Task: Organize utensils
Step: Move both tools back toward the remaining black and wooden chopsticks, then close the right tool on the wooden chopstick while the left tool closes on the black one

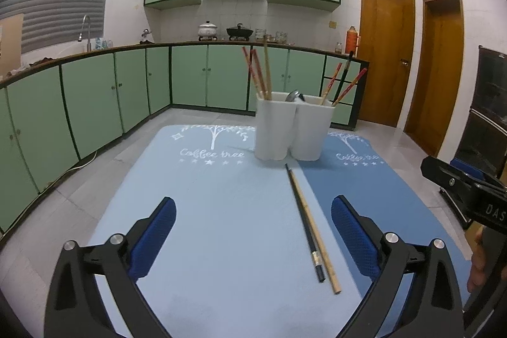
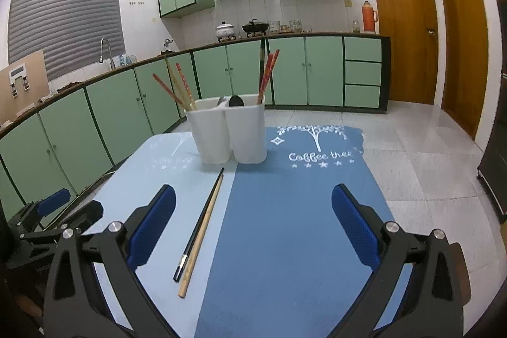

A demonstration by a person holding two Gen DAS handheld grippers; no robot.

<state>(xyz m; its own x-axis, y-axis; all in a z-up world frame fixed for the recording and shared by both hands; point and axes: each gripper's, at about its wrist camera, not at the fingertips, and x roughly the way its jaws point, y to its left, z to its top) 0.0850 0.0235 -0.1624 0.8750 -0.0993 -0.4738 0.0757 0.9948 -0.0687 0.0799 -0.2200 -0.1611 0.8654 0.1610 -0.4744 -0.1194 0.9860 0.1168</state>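
Overhead-ish wrist views, both angled down at the table. Light blue mat (image 1: 202, 211) on the left, darker blue mat (image 2: 285, 227) on the right, edges meeting near the table's middle; each carries a white tree print.

White twin-compartment holder (image 1: 293, 129) stands upright at the far end, straddling the seam between the mats. Left compartment: red and tan chopsticks leaning left. Right compartment: red and dark chopsticks leaning right. A spoon (image 1: 293, 96) sits near the divider; which compartment, cannot tell.

Left gripper (image 1: 253, 239): jaws wide apart, nothing between the pads, hovering over the light mat. Right gripper (image 2: 253, 227): likewise spread wide and empty, over the dark mat.

Black chopstick (image 1: 304, 220) and bamboo chopstick (image 1: 317, 236) lie flat, side by side and touching, on the light mat just beside the seam. Long axes run toward the holder; thin tips point at it, thick ends toward the cameras
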